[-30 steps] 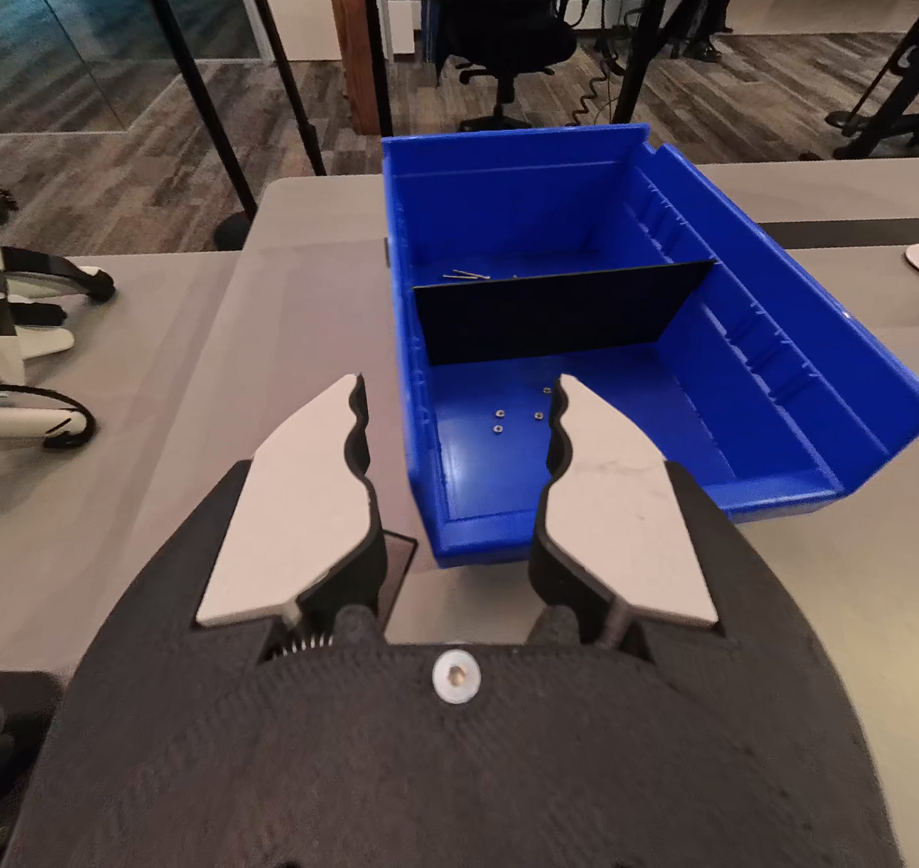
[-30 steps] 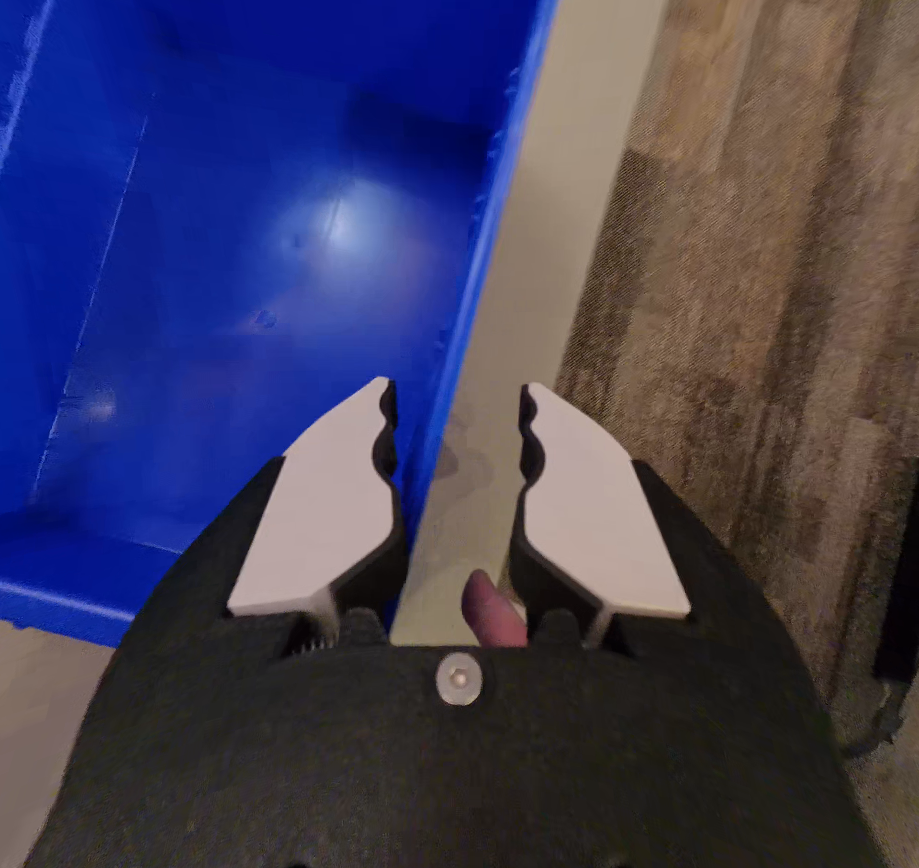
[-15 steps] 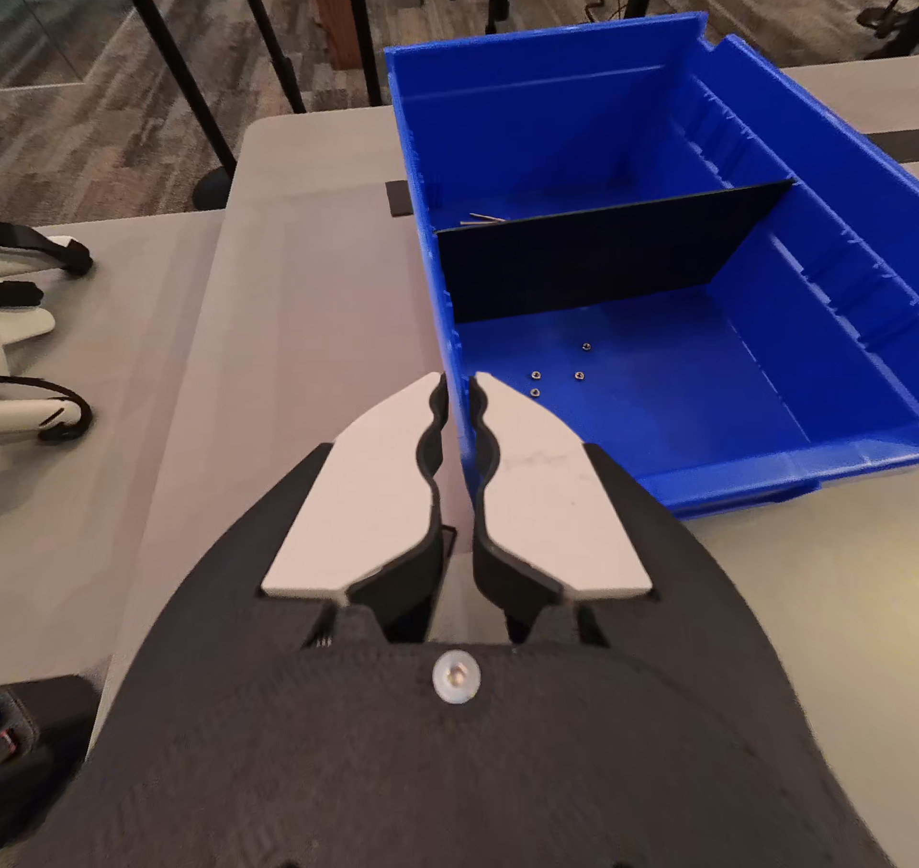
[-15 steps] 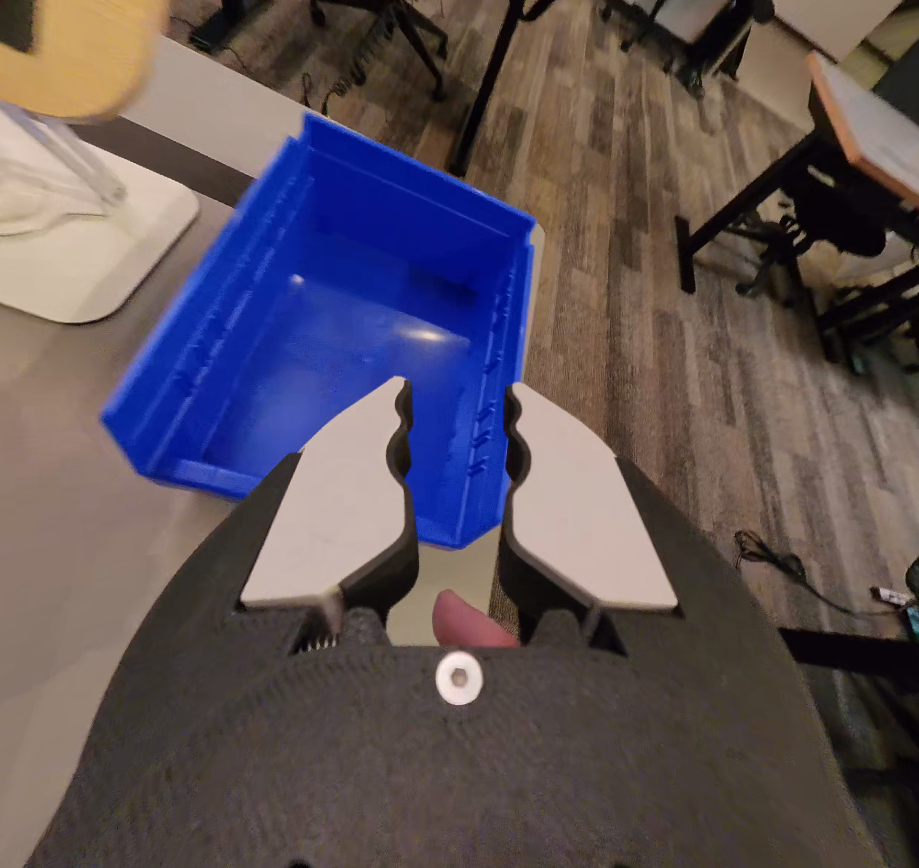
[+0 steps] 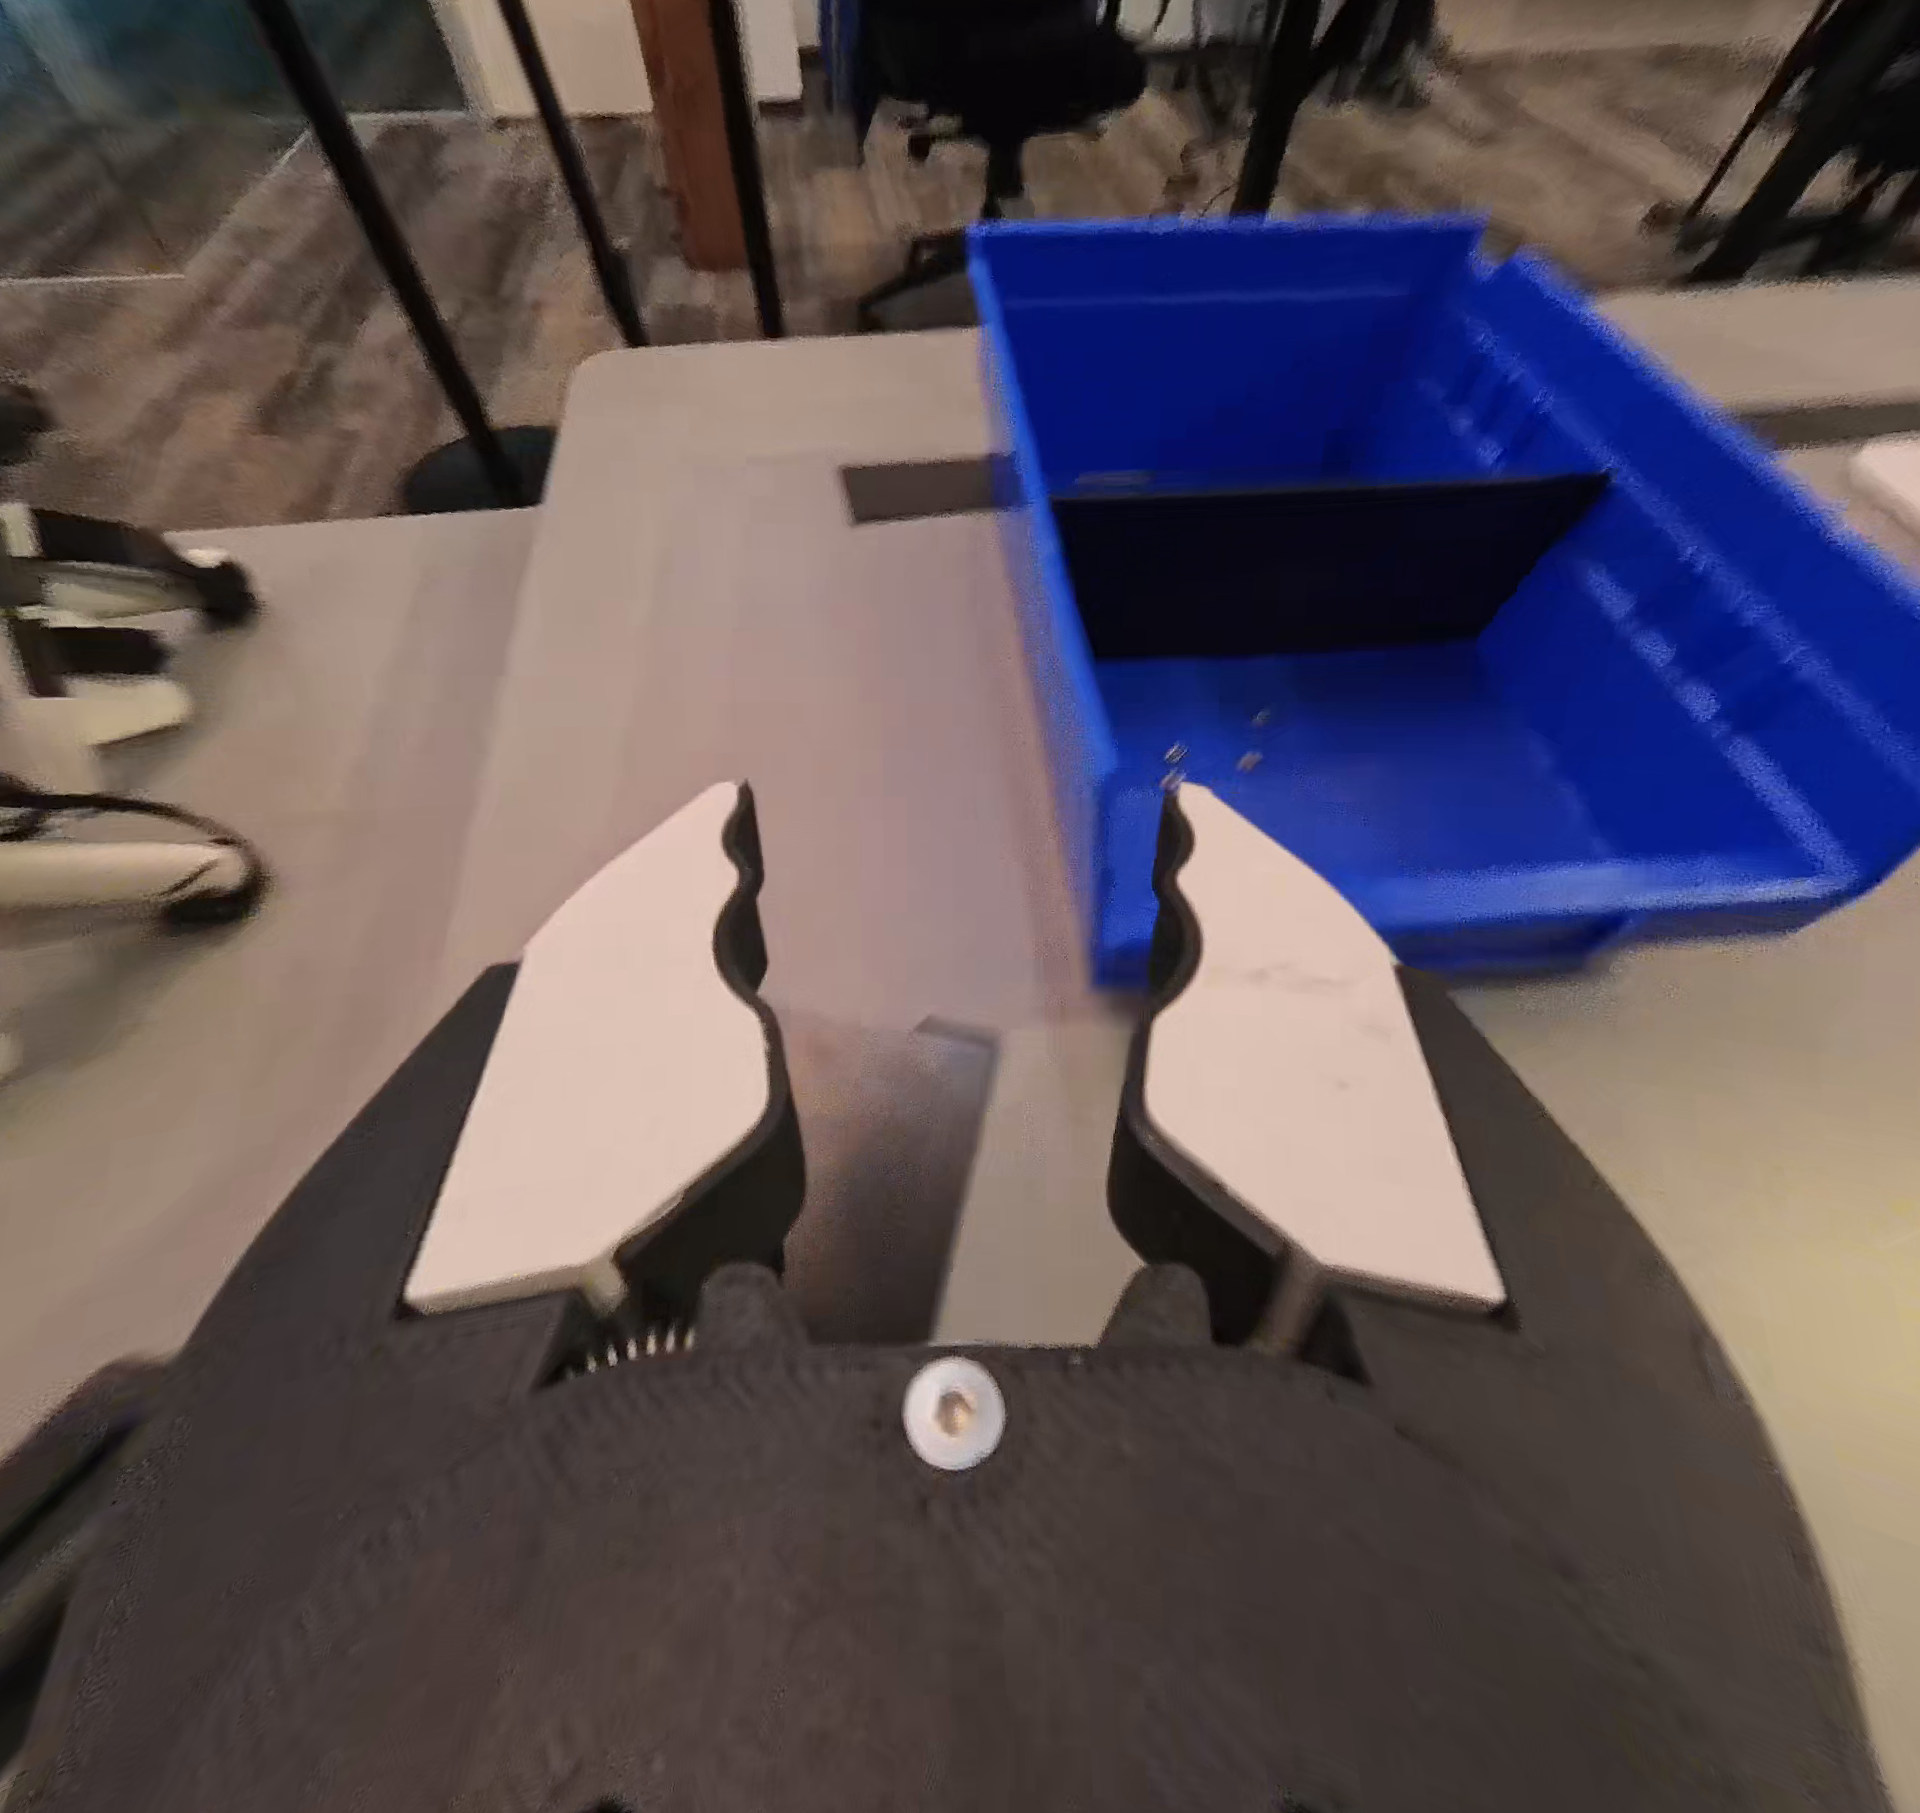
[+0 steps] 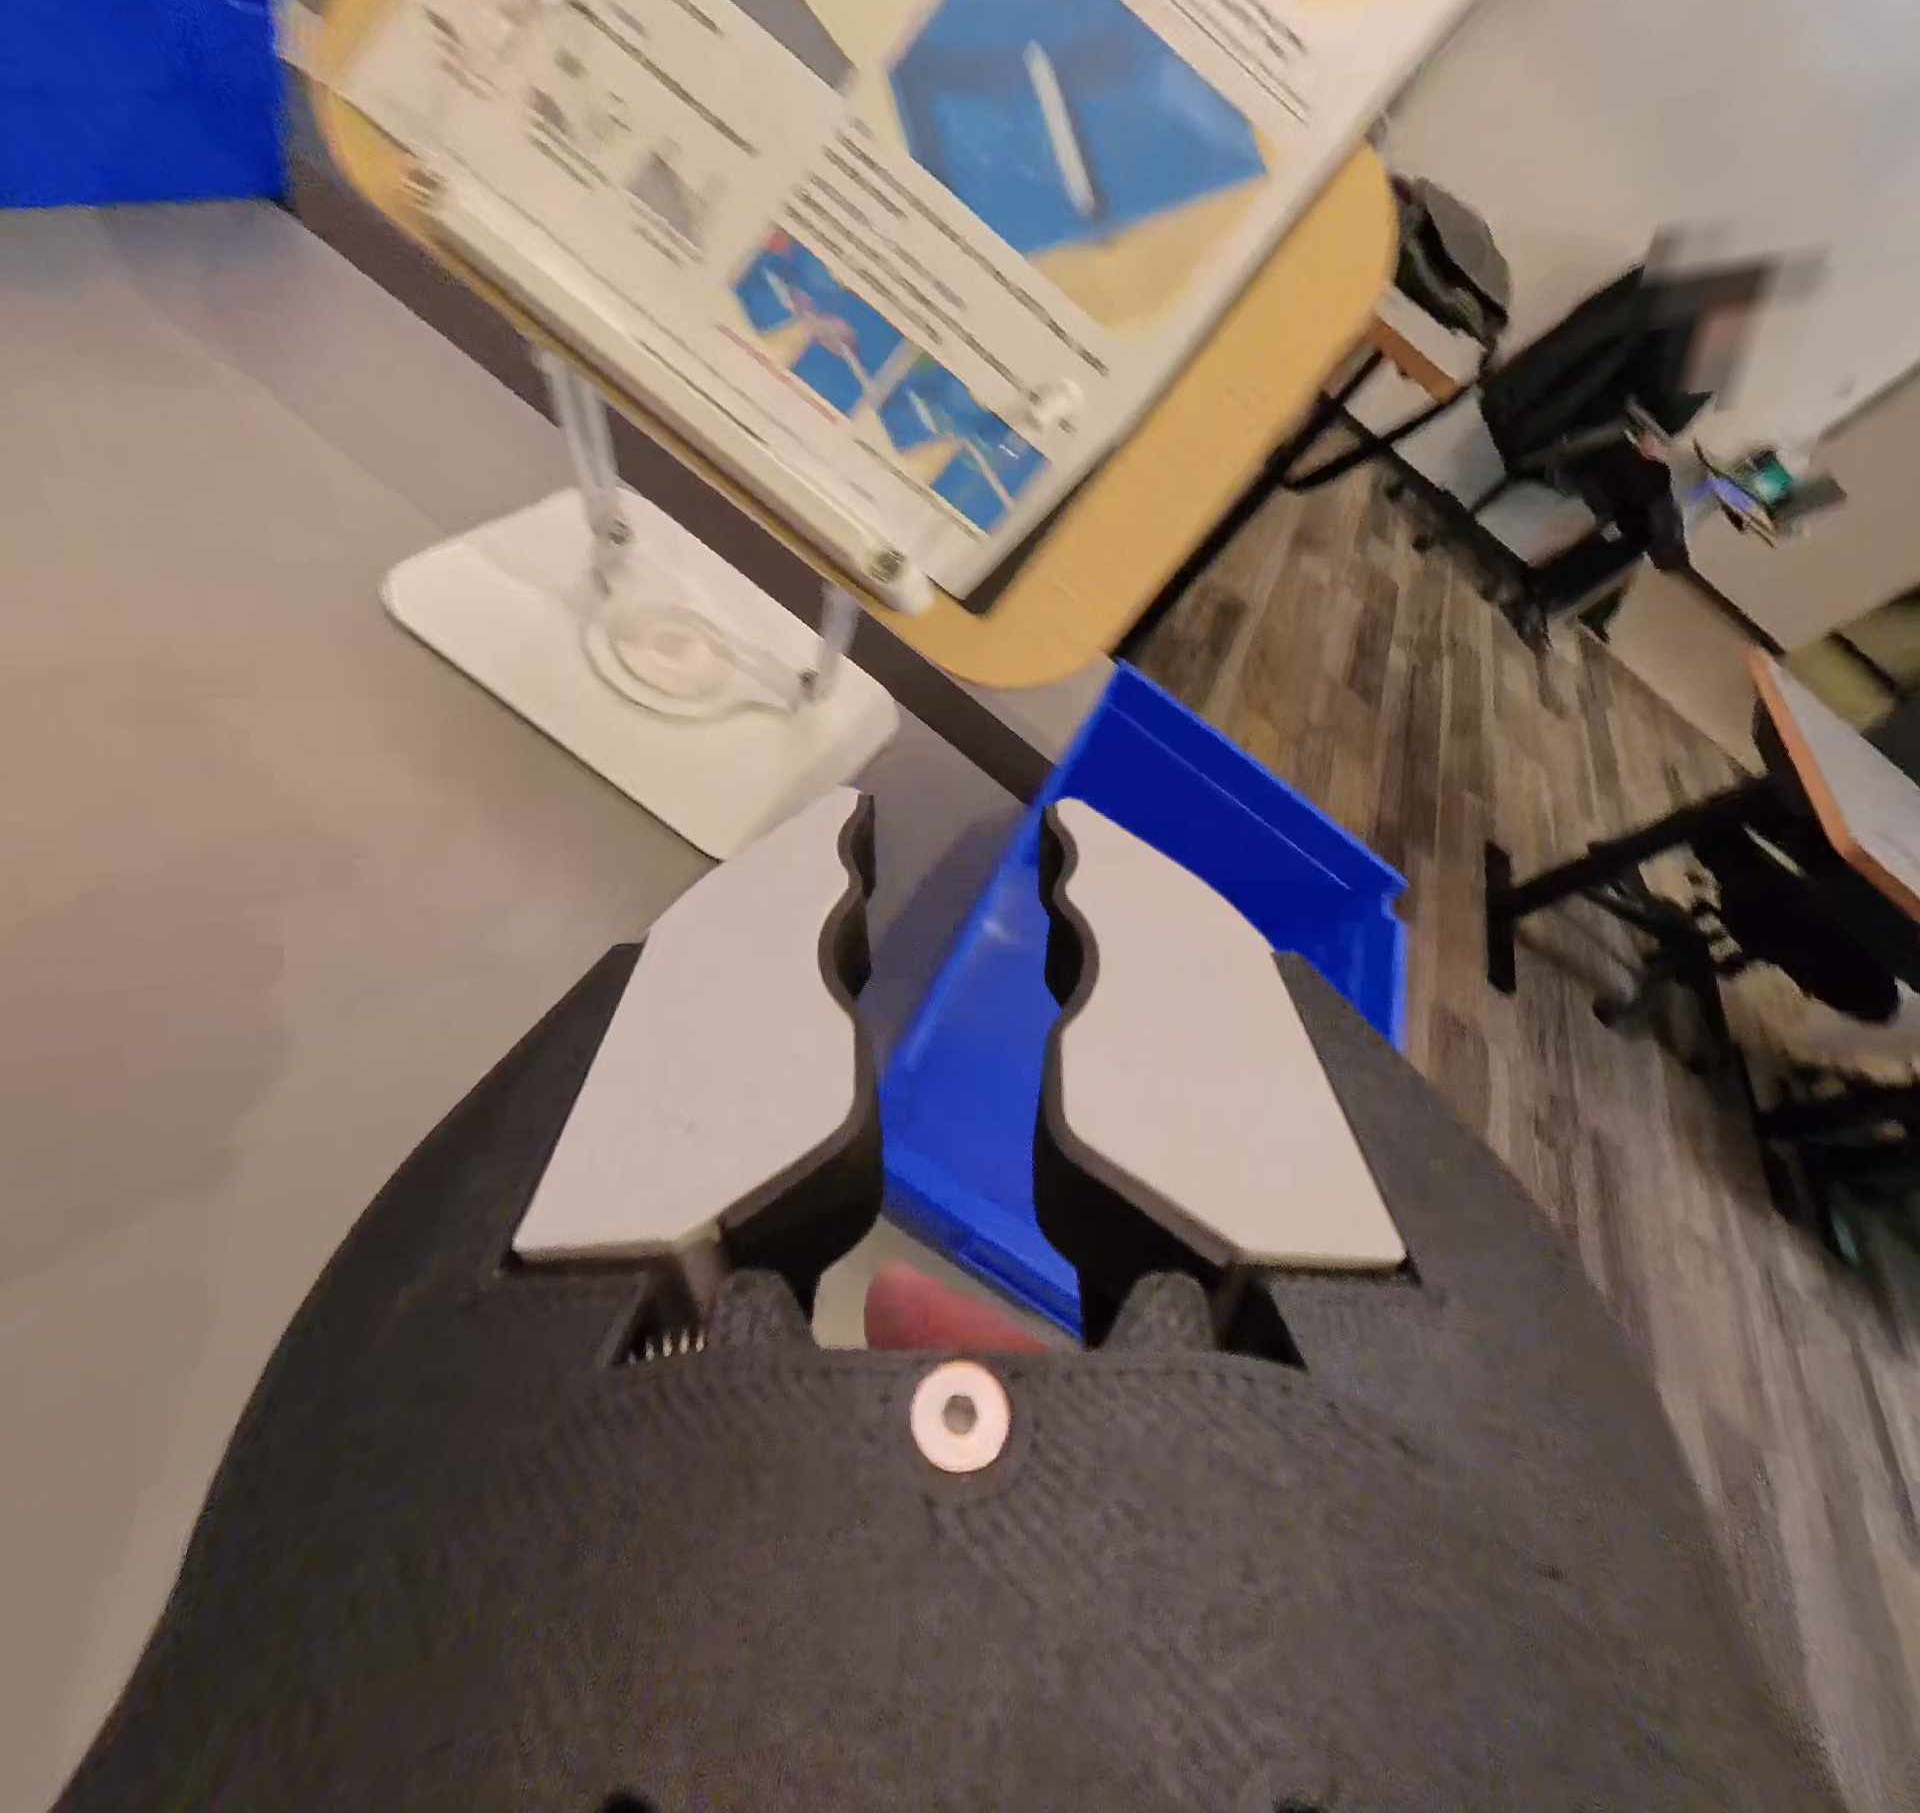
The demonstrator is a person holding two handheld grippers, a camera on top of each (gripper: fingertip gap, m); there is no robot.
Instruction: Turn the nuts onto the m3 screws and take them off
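A blue bin [image 5: 1725, 620] with a black divider [image 5: 1288, 568] stands on the grey table at right in the left wrist view. Several small nuts [image 5: 1210, 755] lie on the floor of its near compartment. The screws behind the divider are hidden. My left gripper [image 5: 956, 802] is open and empty, above the table just left of the bin's near corner. My right gripper [image 6: 956, 813] is partly open and empty, held above a second blue bin [image 6: 1226, 828] at the table's edge. A fingertip shows at its base.
A tilted instruction sheet on a wooden board [image 6: 790, 205] stands on a clear stand with a white base [image 6: 582, 641]. Another blue bin [image 6: 114, 70] shows at top left. White and black devices [image 5: 94, 724] lie at the table's left. Office chairs and floor lie beyond. My right fingertips sit around 80 centimetres from my left ones.
My left gripper closed half a second ago and has opened wide again, shifting left of the bin. My right gripper rose from inside the second bin and swung toward the instruction stand.
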